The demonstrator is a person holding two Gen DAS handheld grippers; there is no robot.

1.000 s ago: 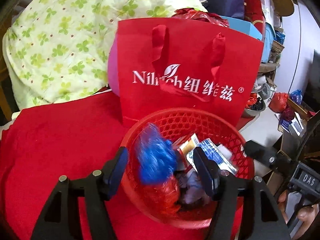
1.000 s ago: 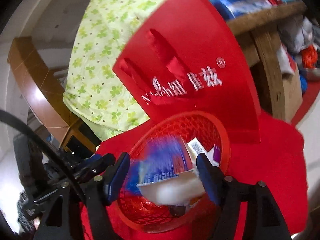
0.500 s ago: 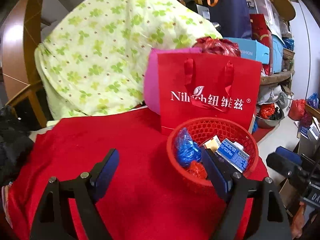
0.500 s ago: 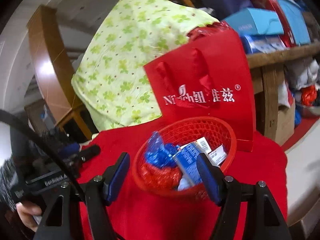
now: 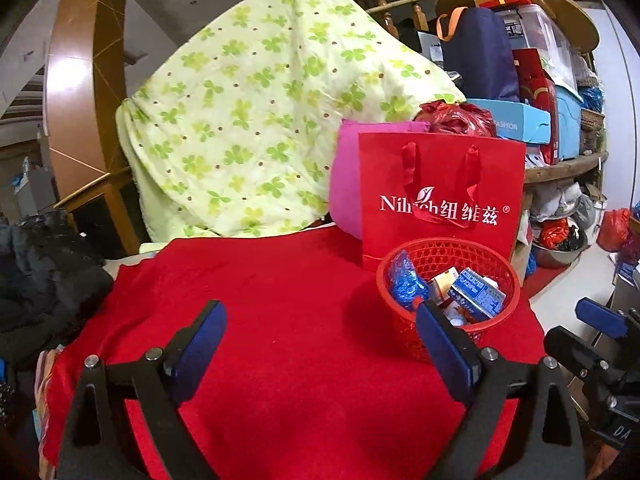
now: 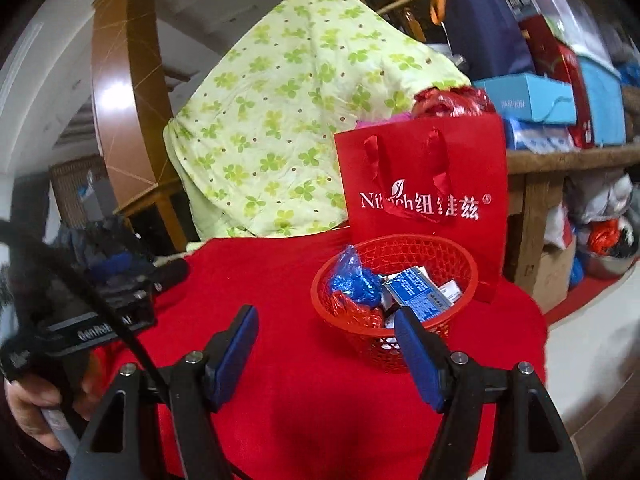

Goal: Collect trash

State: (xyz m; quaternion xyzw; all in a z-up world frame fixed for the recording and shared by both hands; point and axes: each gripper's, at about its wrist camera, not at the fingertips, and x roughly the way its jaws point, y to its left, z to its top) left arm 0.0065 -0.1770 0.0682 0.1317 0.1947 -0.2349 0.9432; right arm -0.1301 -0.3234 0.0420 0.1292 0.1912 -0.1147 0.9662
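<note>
A: Report gripper status.
B: My left gripper (image 5: 320, 344) is empty, jaws opening and already wide. My right gripper (image 6: 324, 344) is empty, jaws parted.
A: Locate the trash.
B: A blue wrapper (image 6: 354, 278), a red wrapper (image 6: 352, 312) and a blue-labelled carton (image 6: 416, 292) lie inside the red basket (image 6: 460, 256) on the red cloth (image 5: 280, 280), in front of the red paper bag (image 5: 440, 192).

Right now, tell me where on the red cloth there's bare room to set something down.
The red cloth is bare from the red basket leftward to the dark clothing, and forward from the clover quilt to the left gripper, whose empty jaws are opening. It is crowded at the far right: basket tight against the red gift bag.
</note>
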